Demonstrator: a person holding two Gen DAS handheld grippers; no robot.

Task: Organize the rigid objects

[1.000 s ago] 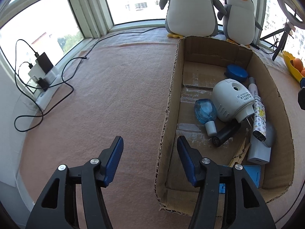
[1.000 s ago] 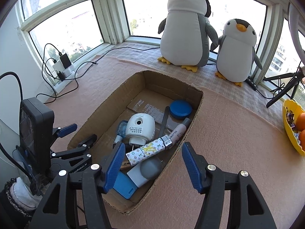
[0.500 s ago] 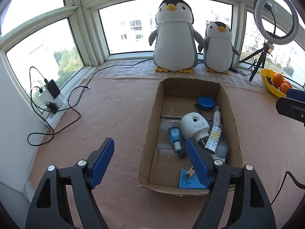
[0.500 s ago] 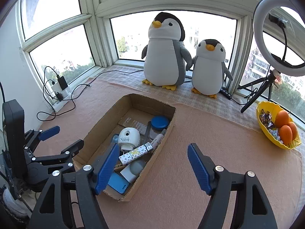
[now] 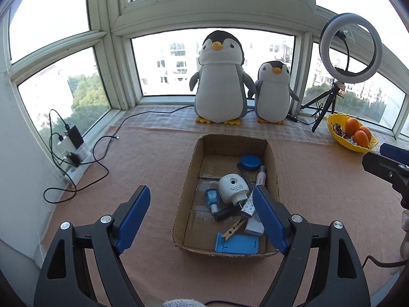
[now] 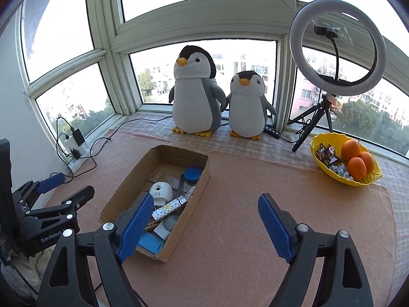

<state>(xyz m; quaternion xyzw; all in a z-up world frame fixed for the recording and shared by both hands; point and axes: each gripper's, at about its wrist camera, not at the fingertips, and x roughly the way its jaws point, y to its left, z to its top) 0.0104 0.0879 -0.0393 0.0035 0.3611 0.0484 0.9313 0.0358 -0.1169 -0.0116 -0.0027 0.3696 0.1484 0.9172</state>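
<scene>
Near mat's left-front edge, cardboard box (image 5: 186,192) held sorted clutter: white sharpener (image 5: 232,188), blue lid (image 5: 251,162), clothespin (image 5: 232,230). Left gripper (image 5: 202,220), right gripper (image 6: 204,225) hovered above, jaws spread, empty. Judged best: descend vertically, avoid box wall.

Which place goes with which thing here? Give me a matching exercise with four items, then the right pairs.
Things:
1. round blue lid
2. clothespin
3. oranges
4. chargers

Places:
A. in the yellow bowl
B. far end of the cardboard box
C. plugged into the power strip by the wall
D. near end of the box, on the blue card

Pairs: 1-B, 2-D, 3-A, 4-C
</scene>
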